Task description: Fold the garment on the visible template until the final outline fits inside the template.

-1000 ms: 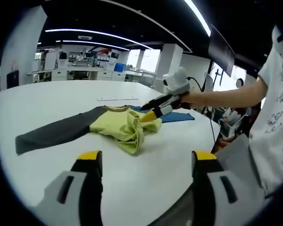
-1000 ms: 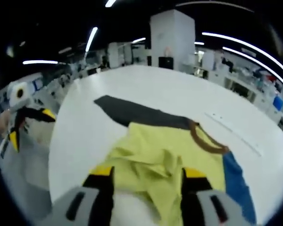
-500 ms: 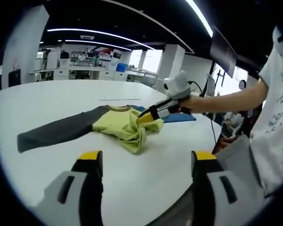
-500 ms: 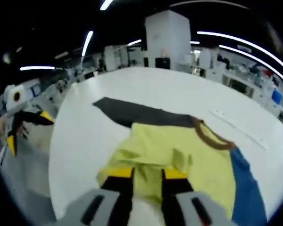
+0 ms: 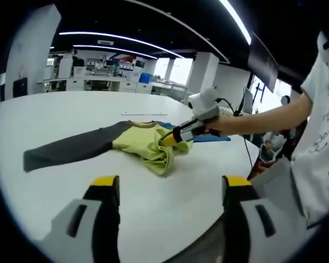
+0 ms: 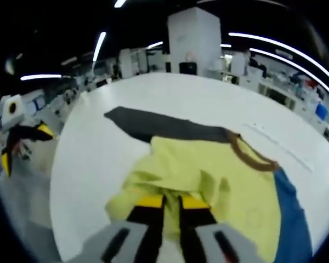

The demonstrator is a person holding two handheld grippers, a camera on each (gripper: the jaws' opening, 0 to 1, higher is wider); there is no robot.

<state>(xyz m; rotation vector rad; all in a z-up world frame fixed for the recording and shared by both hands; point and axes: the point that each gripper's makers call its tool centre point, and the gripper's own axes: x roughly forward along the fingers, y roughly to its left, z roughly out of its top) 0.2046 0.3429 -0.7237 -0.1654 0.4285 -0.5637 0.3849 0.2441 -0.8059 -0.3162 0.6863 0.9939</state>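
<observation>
We are in a large open-plan office or lab. A big round white table [image 5: 55,115] stands under long ceiling light strips [image 5: 120,37], with white pillars [image 6: 194,38] and rows of cluttered desks [image 5: 98,82] behind.

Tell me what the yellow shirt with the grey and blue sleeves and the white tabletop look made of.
The yellow shirt with grey and blue sleeves looks like soft matte knit fabric, probably cotton: it bunches into loose folds where the right gripper pinches it. The white round tabletop looks like smooth laminate or painted board with a faint sheen; which of these, I cannot tell.
</observation>
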